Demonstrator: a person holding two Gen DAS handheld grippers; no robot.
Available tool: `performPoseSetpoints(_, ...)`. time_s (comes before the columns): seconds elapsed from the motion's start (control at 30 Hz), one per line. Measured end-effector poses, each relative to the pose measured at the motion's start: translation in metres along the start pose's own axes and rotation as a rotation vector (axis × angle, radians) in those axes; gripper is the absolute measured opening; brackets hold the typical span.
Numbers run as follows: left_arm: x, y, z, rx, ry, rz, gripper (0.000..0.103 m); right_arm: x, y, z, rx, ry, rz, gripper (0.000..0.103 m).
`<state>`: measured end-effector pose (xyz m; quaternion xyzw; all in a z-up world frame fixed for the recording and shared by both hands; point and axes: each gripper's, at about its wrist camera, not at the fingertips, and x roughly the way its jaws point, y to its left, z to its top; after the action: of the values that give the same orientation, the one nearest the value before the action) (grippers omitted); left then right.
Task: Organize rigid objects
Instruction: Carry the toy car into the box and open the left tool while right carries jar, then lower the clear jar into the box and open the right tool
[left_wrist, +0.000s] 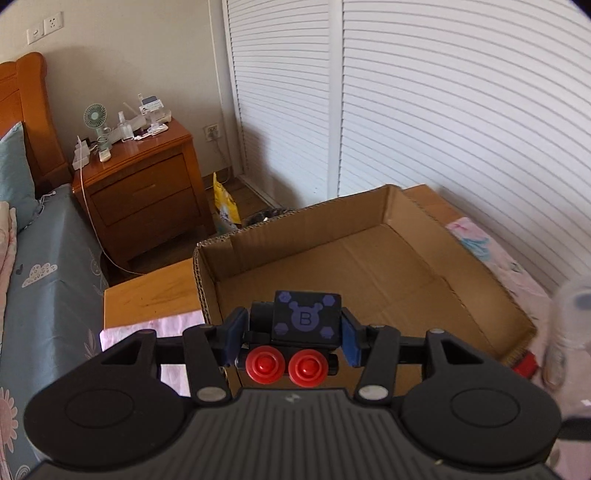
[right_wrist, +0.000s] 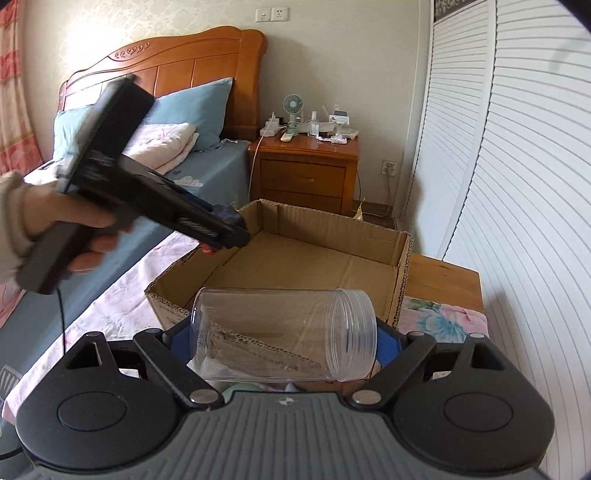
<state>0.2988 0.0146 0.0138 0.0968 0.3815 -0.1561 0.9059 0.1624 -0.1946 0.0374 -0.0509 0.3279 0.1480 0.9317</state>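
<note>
Altogether: one toy block, one jar, one box

A wooden nightstand stands beside the bed, against the wall. On its top sit a small green fan, a remote and what look like small bottles, too small to tell apart. A blue pillow leans on the wooden headboard. White louvred closet doors fill the right side. A yellow bag lies on the floor near the nightstand.
</note>
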Motion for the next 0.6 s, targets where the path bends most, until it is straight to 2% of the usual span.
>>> performPoseSetpoints(0.03,0.006,0.0,0.002,0.0,0.001,0.006,0.067,0.001,-0.001,0.0,0.0,0.002,0.0,0.093)
performPoseSetpoints(0.07,0.01,0.001,0.003,-0.004,-0.005,0.012,0.084,0.001,-0.001,0.0,0.001,0.003,0.0,0.093)
performPoseSetpoints(0.1,0.011,0.002,0.003,-0.015,-0.02,0.027,0.093,0.001,-0.001,0.0,0.002,0.003,0.0,0.093)
performPoseSetpoints(0.33,-0.017,-0.004,-0.012,0.016,-0.089,0.001,0.095,0.002,0.002,0.002,-0.008,0.02,-0.016,0.093)
performPoseSetpoints(0.4,-0.032,-0.006,-0.023,0.037,-0.109,0.008,0.1,0.003,0.003,0.003,-0.01,0.025,-0.02,0.093)
performPoseSetpoints(0.6,-0.073,-0.005,-0.063,0.016,-0.143,-0.013,0.102,0.01,0.007,0.012,-0.027,0.05,-0.038,0.093)
